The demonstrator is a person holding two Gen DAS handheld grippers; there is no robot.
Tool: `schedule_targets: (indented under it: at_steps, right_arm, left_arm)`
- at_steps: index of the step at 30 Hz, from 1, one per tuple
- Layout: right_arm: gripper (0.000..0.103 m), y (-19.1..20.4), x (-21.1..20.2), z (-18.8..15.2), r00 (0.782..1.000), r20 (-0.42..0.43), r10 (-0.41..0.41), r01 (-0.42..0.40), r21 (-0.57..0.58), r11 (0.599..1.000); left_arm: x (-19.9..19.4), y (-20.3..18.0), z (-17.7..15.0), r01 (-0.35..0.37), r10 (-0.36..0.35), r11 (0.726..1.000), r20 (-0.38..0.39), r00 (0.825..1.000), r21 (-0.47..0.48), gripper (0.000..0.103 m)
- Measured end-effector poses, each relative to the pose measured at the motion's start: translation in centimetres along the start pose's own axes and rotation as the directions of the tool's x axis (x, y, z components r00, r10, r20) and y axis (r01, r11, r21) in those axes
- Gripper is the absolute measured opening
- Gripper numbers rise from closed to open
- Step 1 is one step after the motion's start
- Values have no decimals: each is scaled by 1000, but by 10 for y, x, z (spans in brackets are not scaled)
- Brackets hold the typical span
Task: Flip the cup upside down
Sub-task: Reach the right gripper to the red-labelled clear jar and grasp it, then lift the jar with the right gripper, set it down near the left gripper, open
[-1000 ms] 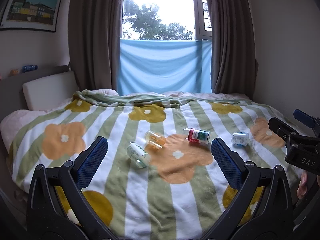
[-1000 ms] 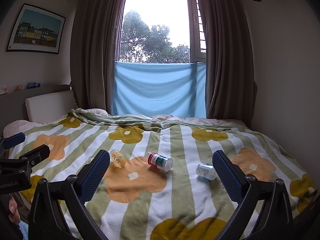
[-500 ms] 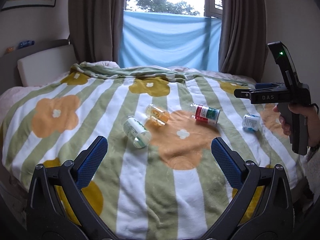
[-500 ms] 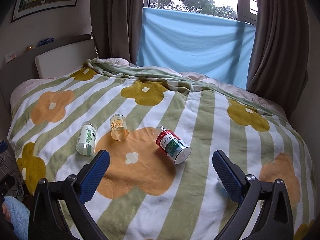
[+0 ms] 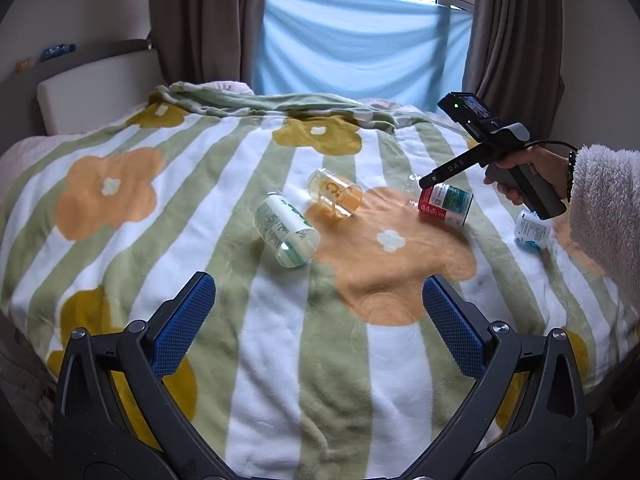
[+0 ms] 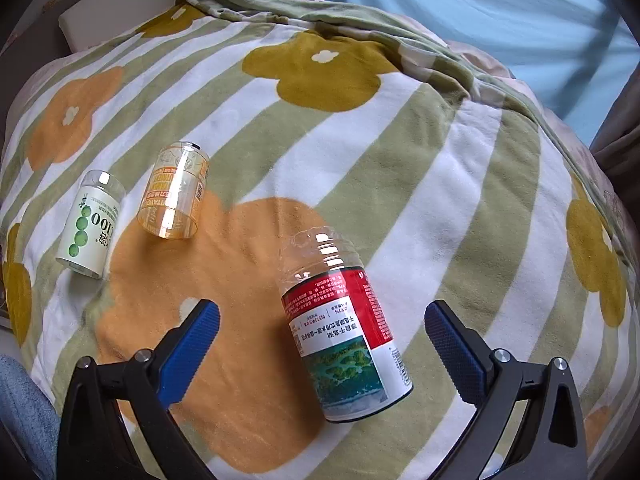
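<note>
Several cut-bottle cups lie on their sides on a flowered blanket. A red, white and green labelled cup (image 6: 345, 336) lies between the open fingers of my right gripper (image 6: 322, 338), which hovers just above it without touching; the same cup (image 5: 446, 205) shows under that gripper's tip (image 5: 430, 181) in the left wrist view. An orange clear cup (image 5: 335, 193) (image 6: 176, 196) and a white cup with green dots (image 5: 287, 230) (image 6: 88, 226) lie to the left. My left gripper (image 5: 319, 322) is open over bare blanket, nearer than the cups.
A small blue-and-white cup (image 5: 533, 229) lies at the blanket's right edge beside a fluffy sleeve (image 5: 604, 216). The bed (image 5: 120, 184) is backed by a headboard cushion (image 5: 96, 92) on the left, curtains (image 5: 200, 20) and a blue cloth (image 5: 360, 40) at the window.
Both grippers moved forward and down toward the bed. My right gripper closed in on the red labelled cup, which now lies between its open fingers.
</note>
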State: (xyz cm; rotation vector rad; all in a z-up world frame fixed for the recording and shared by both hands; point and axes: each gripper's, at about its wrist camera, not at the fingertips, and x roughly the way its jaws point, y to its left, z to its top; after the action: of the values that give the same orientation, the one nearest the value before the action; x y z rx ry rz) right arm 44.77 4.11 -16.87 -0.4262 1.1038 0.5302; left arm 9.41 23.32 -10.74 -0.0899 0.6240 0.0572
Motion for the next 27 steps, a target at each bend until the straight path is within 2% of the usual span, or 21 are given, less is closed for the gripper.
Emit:
schedule_targets:
  at_steps: [3,8,9,12,13,15,22,27]
  right_arm:
    - [101,0,22,10,998,-70,-4,3,-21,1000]
    - [85,-4,52,15,988,-156,-22,13,-56,998]
    - [79,-6,57,14,985,-174,-20,10,-54,998]
    - [73,-12,66,11,980,-201,0,-6,-29,1000]
    - [66,-14,68,10,979,-206,16,-19,-13,1000]
    - [66,-19,69,8,977,-211,41,-36,26,999]
    - [65,-10,39,10,984,-171,52,-40,71,997]
    - [65,17,-15,13,985,-106,138,-124,129,984]
  left_arm:
    - [9,1,0,-7,7,1000,-12,1000,-7,103]
    - [18,6,-1,-10,9,1000,-31,999,-27,103]
    - [19,7,-1,-11,10,999,-34,999,-30,103]
    - [19,9,-1,-13,11,999,-35,999,-38,103]
    - [20,10,-1,-10,8,999,-37,999,-43,103]
    - [21,12,-2,-1,-1,999,-42,999,-51,103]
    - [10,16,1,15,-16,999,-20,1000,-50,103]
    - [-11,23,0,33,-33,998,-4,999,-51,103]
